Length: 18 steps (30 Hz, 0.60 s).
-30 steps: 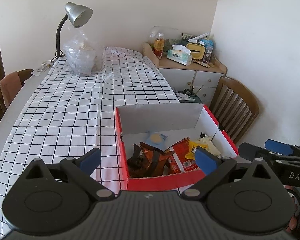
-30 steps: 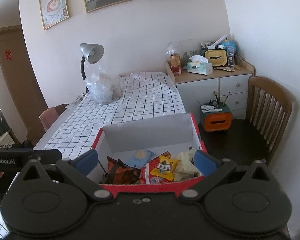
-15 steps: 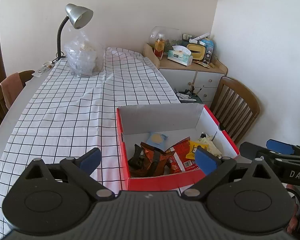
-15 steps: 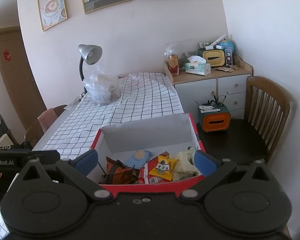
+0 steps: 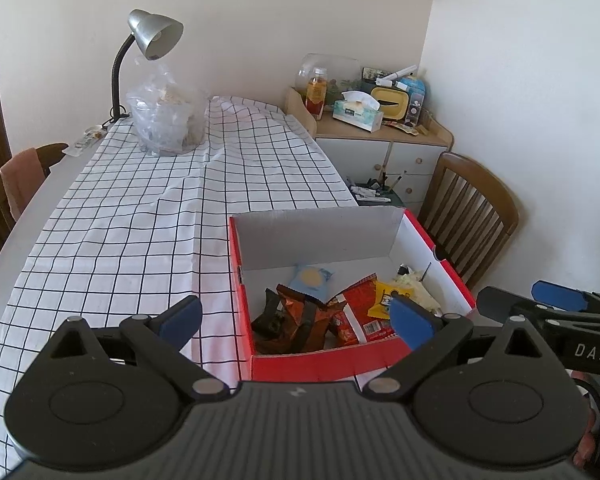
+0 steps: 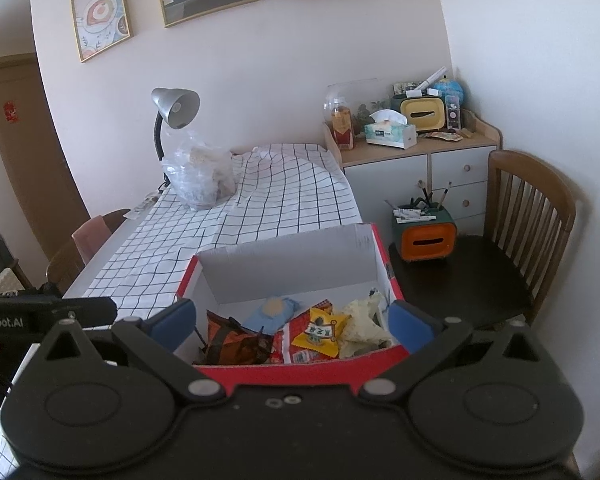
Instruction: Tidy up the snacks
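A red cardboard box (image 5: 320, 366) (image 6: 300, 370) with a white inside sits on the checked tablecloth near the table's front right. Inside lie several snack packets: a brown one (image 5: 300, 320) (image 6: 236, 340), a pale blue one (image 5: 310, 280) (image 6: 274, 314), a red one (image 5: 358, 312), a yellow one (image 5: 388, 298) (image 6: 320, 332) and a pale crumpled one (image 6: 364, 326). My left gripper (image 5: 296, 318) is open and empty, held above the box's near left. My right gripper (image 6: 292, 322) is open and empty, above the box's near edge.
A desk lamp (image 5: 148, 40) and a clear plastic bag (image 5: 166, 120) stand at the table's far end. A cabinet (image 6: 416, 164) with clutter and a wooden chair (image 6: 528, 216) holding an orange-and-green caddy (image 6: 424, 236) are to the right.
Both grippers have pulled back and risen slightly from the box. Both stay open and empty. The snacks have not moved.
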Tool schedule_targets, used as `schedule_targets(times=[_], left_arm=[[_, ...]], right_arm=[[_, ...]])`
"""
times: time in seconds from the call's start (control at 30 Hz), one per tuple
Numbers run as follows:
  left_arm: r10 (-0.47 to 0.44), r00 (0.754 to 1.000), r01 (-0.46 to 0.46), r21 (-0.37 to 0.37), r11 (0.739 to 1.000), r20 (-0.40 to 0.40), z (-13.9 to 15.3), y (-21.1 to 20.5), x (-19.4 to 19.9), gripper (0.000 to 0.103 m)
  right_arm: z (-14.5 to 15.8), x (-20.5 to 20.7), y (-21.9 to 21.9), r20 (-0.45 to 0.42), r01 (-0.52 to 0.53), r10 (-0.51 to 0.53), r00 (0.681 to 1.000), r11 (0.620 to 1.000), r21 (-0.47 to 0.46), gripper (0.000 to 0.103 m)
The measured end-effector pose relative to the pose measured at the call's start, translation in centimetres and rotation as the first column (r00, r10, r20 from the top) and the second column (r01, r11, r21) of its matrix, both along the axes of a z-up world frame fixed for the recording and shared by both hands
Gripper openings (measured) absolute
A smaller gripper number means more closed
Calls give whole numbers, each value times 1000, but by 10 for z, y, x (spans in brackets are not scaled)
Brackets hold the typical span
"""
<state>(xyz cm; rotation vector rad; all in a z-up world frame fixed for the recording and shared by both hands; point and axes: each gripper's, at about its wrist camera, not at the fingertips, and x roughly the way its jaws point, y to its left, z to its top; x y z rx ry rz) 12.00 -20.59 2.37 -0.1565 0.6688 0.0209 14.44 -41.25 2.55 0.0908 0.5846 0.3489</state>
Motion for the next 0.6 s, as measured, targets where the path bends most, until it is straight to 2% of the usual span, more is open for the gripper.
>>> schedule_targets(times=[0.6], left_arm=[[-13, 999, 12, -28, 1000, -42, -10, 3, 3, 101]], right_arm=[[-6, 0, 2, -31, 5, -5, 1000, 1000, -5, 103]])
